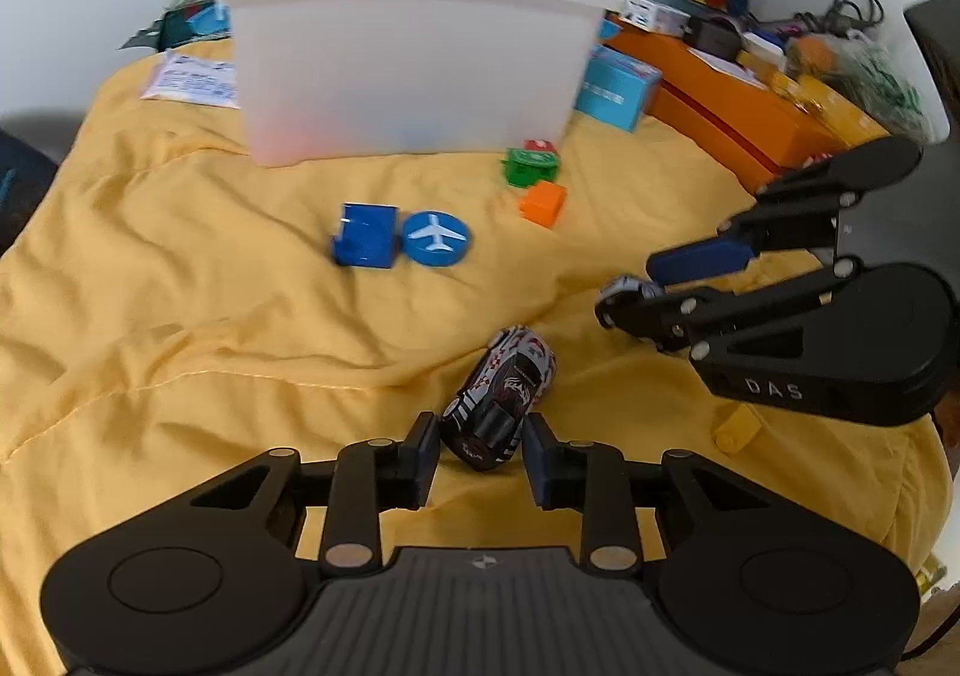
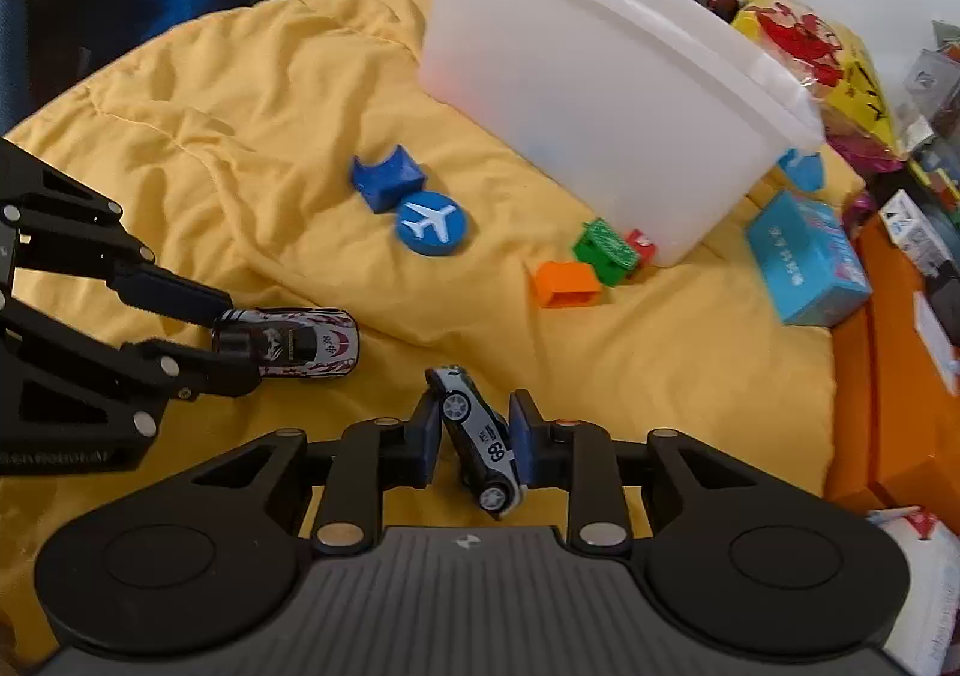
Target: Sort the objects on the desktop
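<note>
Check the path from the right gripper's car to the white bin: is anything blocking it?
Nothing tall. The right gripper holds the silver car; between it and the white bin lie only low pieces on the yellow cloth: the orange block and green block near the bin's wall.

Black linkage grippers, blue-padded fingers (image 1: 699, 260), silver pivot pins, "DAS" lettering

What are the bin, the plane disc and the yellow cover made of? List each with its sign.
Bin: translucent white plastic, matte; blurred colours show through its wall.
Plane disc: likely hard plastic, blue with a white plane; smooth, moulded-looking edge.
Yellow cover: fabric, probably quilted cotton; soft wrinkles and stitched seams.
</note>
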